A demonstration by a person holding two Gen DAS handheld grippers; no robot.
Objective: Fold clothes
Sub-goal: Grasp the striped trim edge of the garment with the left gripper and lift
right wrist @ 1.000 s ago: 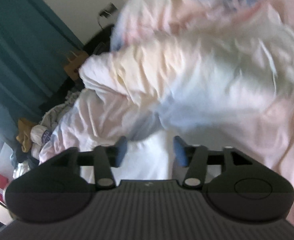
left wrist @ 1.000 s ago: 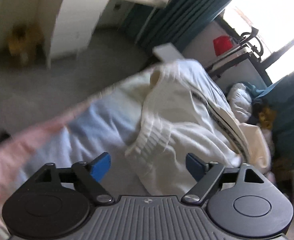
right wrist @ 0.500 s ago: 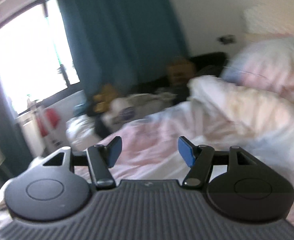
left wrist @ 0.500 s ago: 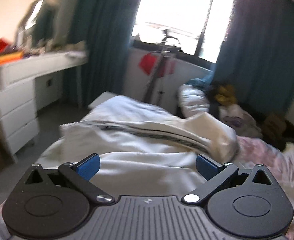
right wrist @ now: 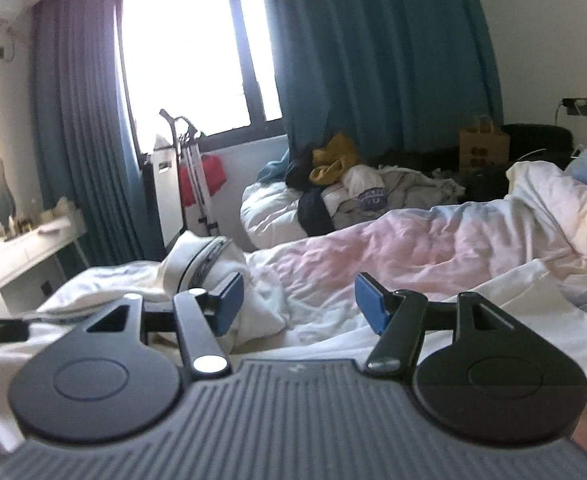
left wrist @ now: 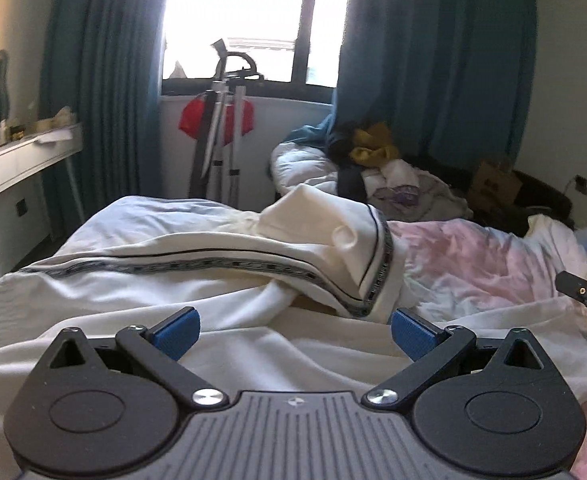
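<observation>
A crumpled cream-white garment [left wrist: 197, 276] with a dark patterned stripe lies on the bed just ahead of my left gripper [left wrist: 293, 332], which is open and empty over its near fold. The same garment shows at the left in the right wrist view [right wrist: 209, 268]. My right gripper [right wrist: 299, 300] is open and empty, low over the bed, to the right of the garment. The edge of the right gripper shows at the right of the left wrist view [left wrist: 585, 294].
A pink and white duvet [right wrist: 433, 248] covers the bed on the right. A pile of clothes [left wrist: 369, 168] sits on a white cushion by the teal curtains. A white dresser [left wrist: 9, 176] stands left. A folded metal stand [left wrist: 221, 144] is under the window.
Both grippers have swung from looking down at the bed to level views across the room. Both sets of jaws have opened wider. The garment now lies spread in front of the left gripper.
</observation>
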